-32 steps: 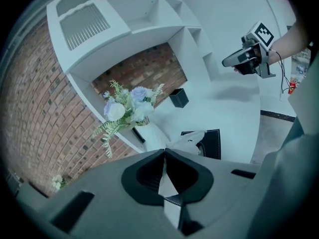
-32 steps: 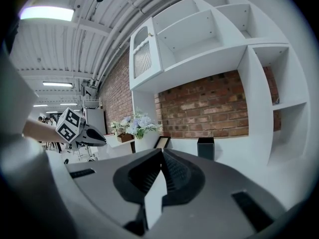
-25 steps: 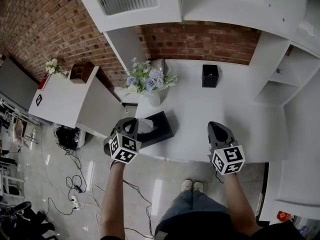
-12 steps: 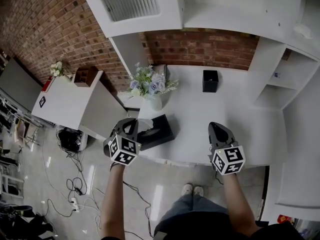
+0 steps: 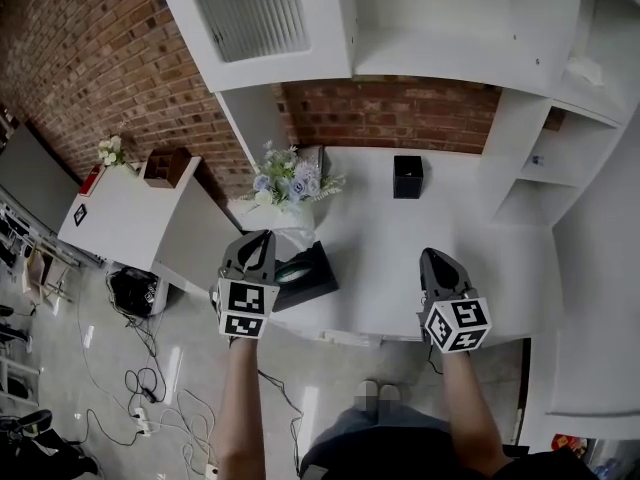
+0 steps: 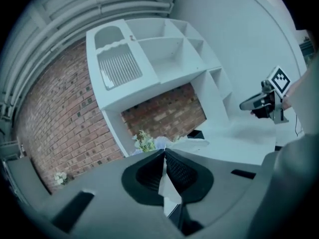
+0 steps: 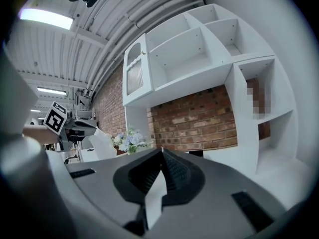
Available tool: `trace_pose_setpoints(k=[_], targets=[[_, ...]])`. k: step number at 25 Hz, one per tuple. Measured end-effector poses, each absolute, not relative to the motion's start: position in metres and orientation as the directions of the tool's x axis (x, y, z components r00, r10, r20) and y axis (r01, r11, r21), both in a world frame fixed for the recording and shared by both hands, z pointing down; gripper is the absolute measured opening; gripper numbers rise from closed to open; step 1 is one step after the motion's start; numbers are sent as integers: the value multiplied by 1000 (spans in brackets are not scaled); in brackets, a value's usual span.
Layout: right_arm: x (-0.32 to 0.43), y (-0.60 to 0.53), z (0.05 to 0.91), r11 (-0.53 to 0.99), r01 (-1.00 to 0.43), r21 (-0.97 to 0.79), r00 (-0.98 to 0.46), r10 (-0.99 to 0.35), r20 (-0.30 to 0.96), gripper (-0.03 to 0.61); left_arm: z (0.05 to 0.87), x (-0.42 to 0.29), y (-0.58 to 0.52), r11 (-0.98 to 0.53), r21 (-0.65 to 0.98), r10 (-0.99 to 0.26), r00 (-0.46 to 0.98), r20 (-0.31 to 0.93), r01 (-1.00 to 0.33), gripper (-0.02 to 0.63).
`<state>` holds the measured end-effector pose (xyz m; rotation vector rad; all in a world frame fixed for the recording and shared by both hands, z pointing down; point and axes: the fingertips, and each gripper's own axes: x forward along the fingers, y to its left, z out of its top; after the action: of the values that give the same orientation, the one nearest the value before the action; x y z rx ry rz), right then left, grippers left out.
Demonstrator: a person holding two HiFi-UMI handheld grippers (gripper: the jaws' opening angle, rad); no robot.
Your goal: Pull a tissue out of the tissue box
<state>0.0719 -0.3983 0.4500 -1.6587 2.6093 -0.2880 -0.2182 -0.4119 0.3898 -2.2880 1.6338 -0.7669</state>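
The black tissue box (image 5: 310,280) lies at the white table's (image 5: 380,258) front left corner. My left gripper (image 5: 262,240) hangs above the box's left end, shut on a white tissue (image 6: 192,144). The sheet runs between the pads (image 6: 168,185) and fans out past the tips. From the right gripper view the lifted tissue (image 7: 103,143) hangs clear in the air beside the left gripper (image 7: 75,129). My right gripper (image 5: 432,256) hovers over the table's front edge, well right of the box. Its jaws meet at the tips with nothing held.
A vase of blue and white flowers (image 5: 290,180) stands just behind the box. A black cube holder (image 5: 408,176) sits at the back against the brick wall. White shelving (image 5: 560,138) rises on the right. A side cabinet (image 5: 130,208) and floor cables (image 5: 150,378) are at left.
My left gripper has risen from the box's opening, drawing the tissue up with it. The right gripper has shifted only a little.
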Motion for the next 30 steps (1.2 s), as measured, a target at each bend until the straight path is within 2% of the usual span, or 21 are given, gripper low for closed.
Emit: trace_pose_setpoints(k=[4, 9, 14, 19, 30], targets=[[88, -397, 439, 378, -907, -184, -391, -919, 40, -2, 367, -190, -412, -323, -416, -945, 263, 196, -850, 11], [110, -393, 425, 332, -927, -175, -338, -941, 5, -2, 345, -156, -410, -311, -235, -950, 304, 67, -921, 11], [130, -390, 414, 293, -943, -161, -294, -956, -16, -2, 342, -133, -410, -312, -95, -950, 312, 8, -945, 11], [141, -385, 409, 273, -951, -146, -272, -962, -29, -2, 358, -115, -410, -334, -28, -943, 333, 17, -942, 11], [150, -375, 414, 231, -965, -126, -231, -973, -17, -2, 386, -94, -404, -398, 1, -916, 398, 61, -917, 11]])
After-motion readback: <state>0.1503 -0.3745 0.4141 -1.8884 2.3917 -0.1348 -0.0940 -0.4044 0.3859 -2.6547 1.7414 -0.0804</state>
